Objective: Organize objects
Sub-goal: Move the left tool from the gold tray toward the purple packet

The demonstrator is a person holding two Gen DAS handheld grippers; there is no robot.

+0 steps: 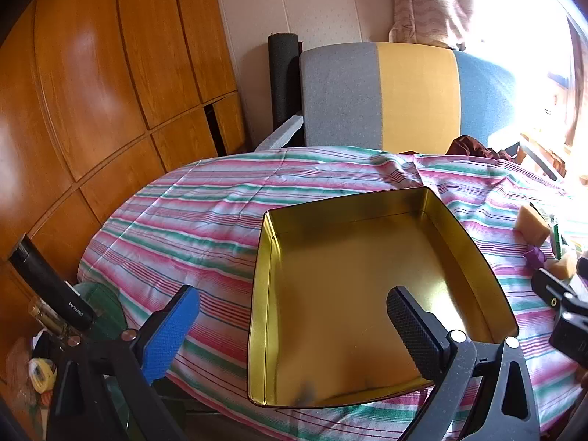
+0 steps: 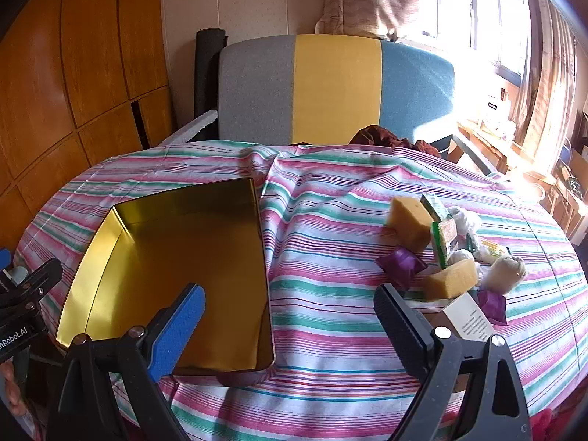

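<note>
Striped desk [image 2: 330,257] underneath; gold tin [image 2: 176,268] lying open at left, nothing inside. To the right, well apart — sponges [image 2: 409,222], purple packets [image 2: 400,262], plush toy [image 2: 505,270], white card [image 2: 472,318], partly overlapping, some hard to identify. Left gripper [image 1: 294,334] fingers spread over tin; right gripper [image 2: 290,327] fingers spread, holding nothing.

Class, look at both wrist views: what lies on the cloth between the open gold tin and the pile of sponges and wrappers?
Nothing: between the gold tin and the pile, whose nearest pieces are a yellow sponge and a purple wrapper, only bare, wrinkled striped tablecloth shows. The right wrist view shows this best.
</note>
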